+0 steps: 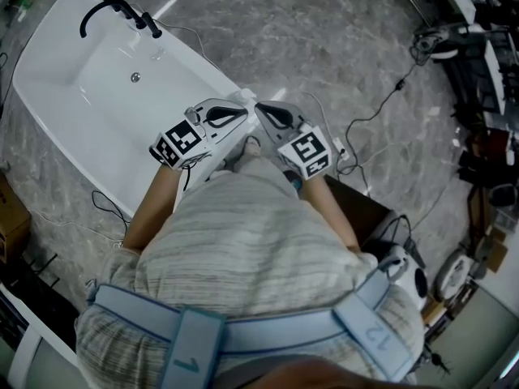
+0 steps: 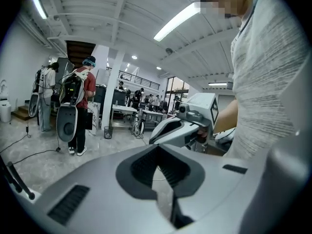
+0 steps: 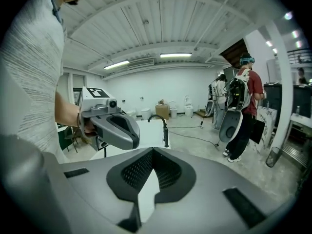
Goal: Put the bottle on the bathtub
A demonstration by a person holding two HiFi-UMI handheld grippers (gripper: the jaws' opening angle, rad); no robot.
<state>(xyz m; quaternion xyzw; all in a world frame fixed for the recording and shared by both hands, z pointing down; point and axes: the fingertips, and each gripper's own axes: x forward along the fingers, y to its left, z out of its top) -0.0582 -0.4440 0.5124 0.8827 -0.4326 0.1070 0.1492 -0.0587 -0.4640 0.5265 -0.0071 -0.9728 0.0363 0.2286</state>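
Grey moulded fingers of the left gripper (image 2: 157, 152) are shown clenched together with nothing between them. Those of the right gripper (image 3: 152, 152) are likewise closed and empty. In the head view both grippers are held side by side in front of the person's pale striped shirt (image 1: 259, 233), their tips turned toward each other and almost meeting. Just beyond the tips, the near corner of the white bathtub (image 1: 122, 128) is seen. The bathtub is set on a grey marbled floor (image 1: 308, 31), and a black faucet (image 1: 122, 8) is mounted at its far end. The bottle cannot be made out in any view. Farther off in the room, a person in a red top (image 2: 89, 87) is seen standing with a backpack rig.
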